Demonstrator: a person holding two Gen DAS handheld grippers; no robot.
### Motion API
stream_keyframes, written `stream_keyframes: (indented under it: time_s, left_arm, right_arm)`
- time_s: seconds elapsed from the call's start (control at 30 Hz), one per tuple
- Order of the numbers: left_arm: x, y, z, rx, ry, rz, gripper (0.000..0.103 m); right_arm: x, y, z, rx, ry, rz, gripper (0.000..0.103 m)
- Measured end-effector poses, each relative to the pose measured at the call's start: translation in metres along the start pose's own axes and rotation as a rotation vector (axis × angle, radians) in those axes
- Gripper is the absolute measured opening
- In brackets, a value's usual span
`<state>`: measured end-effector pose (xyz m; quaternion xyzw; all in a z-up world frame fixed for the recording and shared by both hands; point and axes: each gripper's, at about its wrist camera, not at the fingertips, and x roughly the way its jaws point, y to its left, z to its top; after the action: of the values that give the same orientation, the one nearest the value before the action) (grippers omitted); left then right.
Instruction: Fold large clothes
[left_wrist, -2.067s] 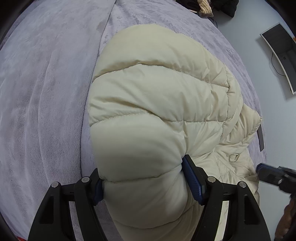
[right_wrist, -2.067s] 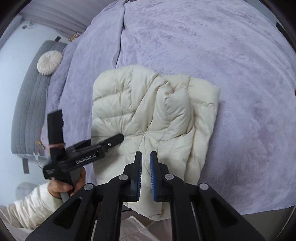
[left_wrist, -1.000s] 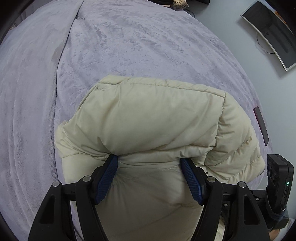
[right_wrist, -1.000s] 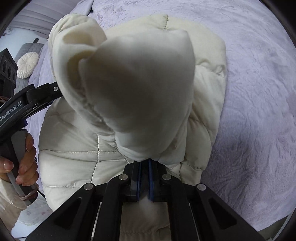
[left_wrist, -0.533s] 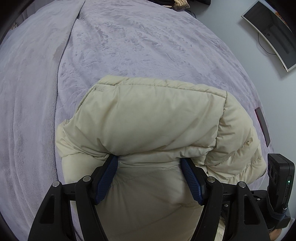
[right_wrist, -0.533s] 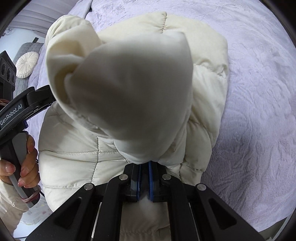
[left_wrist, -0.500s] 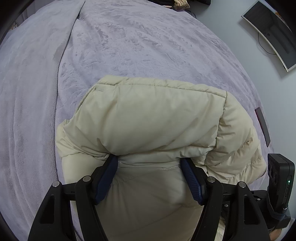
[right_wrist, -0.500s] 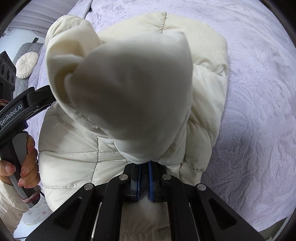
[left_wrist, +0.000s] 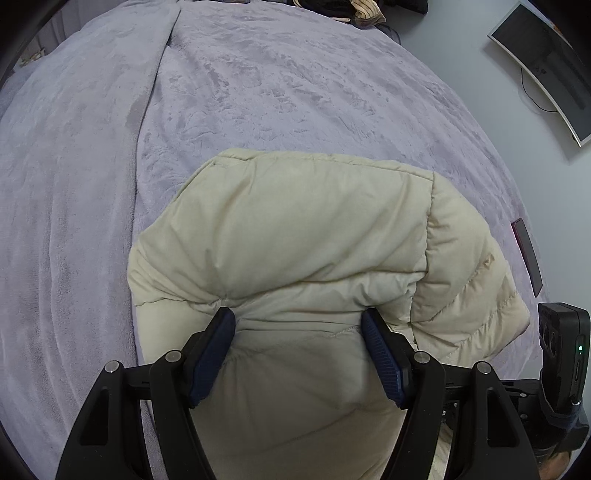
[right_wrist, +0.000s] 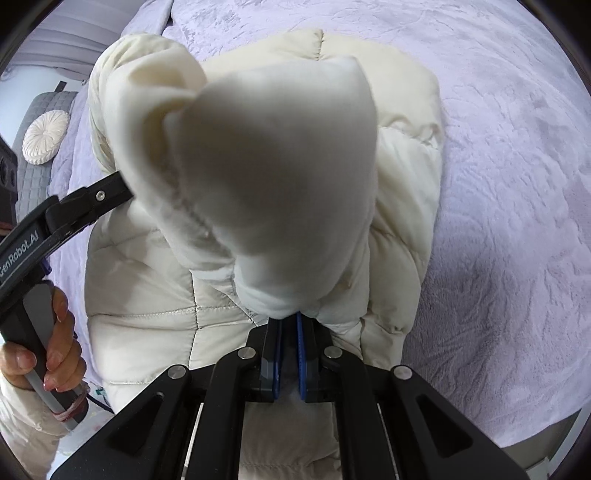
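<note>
A cream puffer jacket (left_wrist: 306, 236) lies on a lavender bed cover (left_wrist: 258, 81), its near edge lifted. My left gripper (left_wrist: 299, 325) has its jaws wide apart with a thick fold of the jacket bulging between the blue pads (left_wrist: 380, 354). My right gripper (right_wrist: 289, 328) is shut on a bunched fold of the jacket (right_wrist: 280, 177), holding it raised above the rest of the garment. The left gripper's handle (right_wrist: 62, 210) and the hand show at the left of the right wrist view.
A dark flat phone-like object (left_wrist: 527, 254) lies near the bed's right edge. A monitor (left_wrist: 546, 62) leans by the wall. Dark clothes (left_wrist: 354, 11) lie at the far bed edge. A grey sofa with a round cushion (right_wrist: 44, 136) stands beyond the bed.
Since two seconds ago both grippers took hold of the jacket's near edge and lifted it. In the last second almost nothing has moved.
</note>
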<state>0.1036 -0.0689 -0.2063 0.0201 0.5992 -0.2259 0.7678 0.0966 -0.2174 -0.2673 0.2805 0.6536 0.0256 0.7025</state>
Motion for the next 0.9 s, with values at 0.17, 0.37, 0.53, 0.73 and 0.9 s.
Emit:
stream_keyframes:
  time_s: [0.17, 0.37, 0.53, 0.73, 0.9]
  left_arm:
    - [-0.038, -0.002, -0.013, 0.013, -0.027, 0.046, 0.073]
    - [-0.079, 0.007, -0.039, -0.025, -0.052, 0.103, 0.073]
    - [-0.107, 0.016, -0.059, -0.081, -0.065, 0.124, 0.084]
    - [-0.136, 0.020, -0.079, -0.095, -0.113, 0.137, 0.103]
    - [-0.150, 0.014, -0.087, -0.075, -0.113, 0.216, 0.103]
  right_arm:
    - [-0.021, 0.012, 0.001, -0.006, -0.007, -0.009, 0.010]
    - [-0.047, 0.028, -0.007, -0.025, -0.045, -0.014, 0.014]
    - [-0.070, 0.049, -0.018, -0.065, -0.095, -0.043, 0.065]
    - [-0.098, 0.083, -0.034, -0.129, -0.183, -0.109, 0.084]
    - [-0.115, 0.104, -0.046, -0.131, -0.260, -0.137, 0.094]
